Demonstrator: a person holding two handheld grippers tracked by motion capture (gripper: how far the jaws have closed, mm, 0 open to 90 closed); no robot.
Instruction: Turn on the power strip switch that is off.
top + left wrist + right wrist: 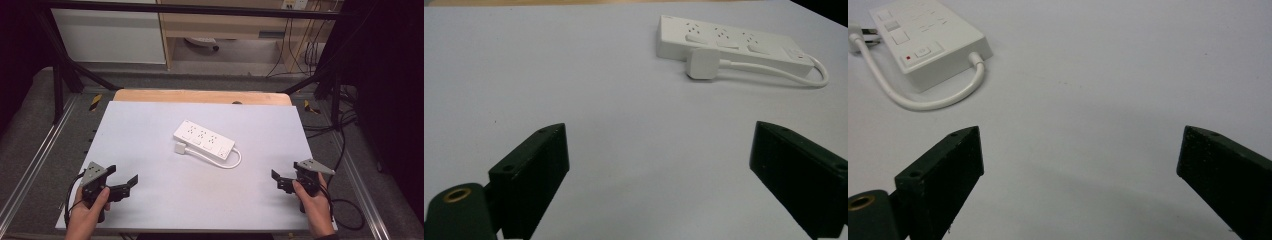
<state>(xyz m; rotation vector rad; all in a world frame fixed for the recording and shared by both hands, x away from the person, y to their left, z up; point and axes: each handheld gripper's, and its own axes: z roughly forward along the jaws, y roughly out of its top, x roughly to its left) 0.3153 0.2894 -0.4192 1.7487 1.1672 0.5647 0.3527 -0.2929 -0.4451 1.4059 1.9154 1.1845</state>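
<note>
A white power strip lies flat near the middle of the tabletop, turned at a slant. It has three sets of holes on top. At one end sits a button with a small red dot beside it, seen in the right claw view. A white cord comes out of that end, bends in a loop, and runs back along the near side of the strip. The cord ends in a square white plug. The plug lies on the tabletop just beside the strip.

The left claw is near the front left corner of the tabletop, held in a hand. Its jaws are wide apart and there is nothing between them. It points toward the strip but is well away from it.

The right claw is near the front right corner, held in the other hand. Its jaws are wide apart too, with just bare tabletop between them. It is also well away from the strip.
</note>
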